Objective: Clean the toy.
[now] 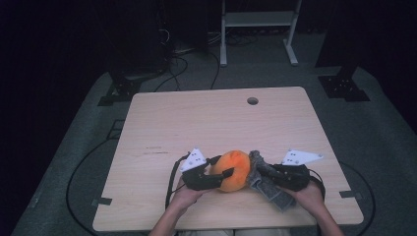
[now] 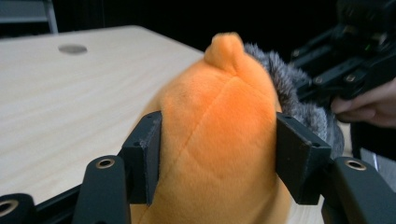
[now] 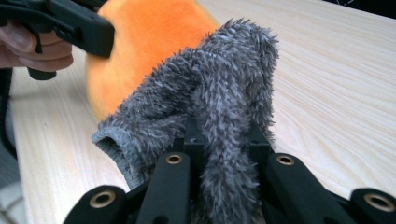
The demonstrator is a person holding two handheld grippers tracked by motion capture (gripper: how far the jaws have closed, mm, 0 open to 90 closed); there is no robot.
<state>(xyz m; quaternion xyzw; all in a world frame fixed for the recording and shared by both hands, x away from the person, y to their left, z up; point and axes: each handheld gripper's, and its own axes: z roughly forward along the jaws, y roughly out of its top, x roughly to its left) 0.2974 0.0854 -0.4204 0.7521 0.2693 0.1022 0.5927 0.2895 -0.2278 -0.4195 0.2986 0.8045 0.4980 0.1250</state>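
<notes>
A round orange plush toy (image 1: 235, 169) rests on the wooden table (image 1: 221, 118) near its front edge. My left gripper (image 1: 222, 167) comes at it from the left and is shut on it; in the left gripper view both pads squeeze the orange plush toy (image 2: 219, 126). A grey fuzzy cloth (image 1: 268, 189) lies against the toy's right side. My right gripper (image 1: 260, 169) is shut on it, and in the right gripper view the grey fuzzy cloth (image 3: 219, 93) bunches up between the jaws, touching the orange toy (image 3: 140, 42).
A round cable hole (image 1: 252, 101) sits near the table's far edge. Bare wood stretches behind and to both sides of the hands. On the dark floor beyond the table stand a white frame (image 1: 258, 29) and cables.
</notes>
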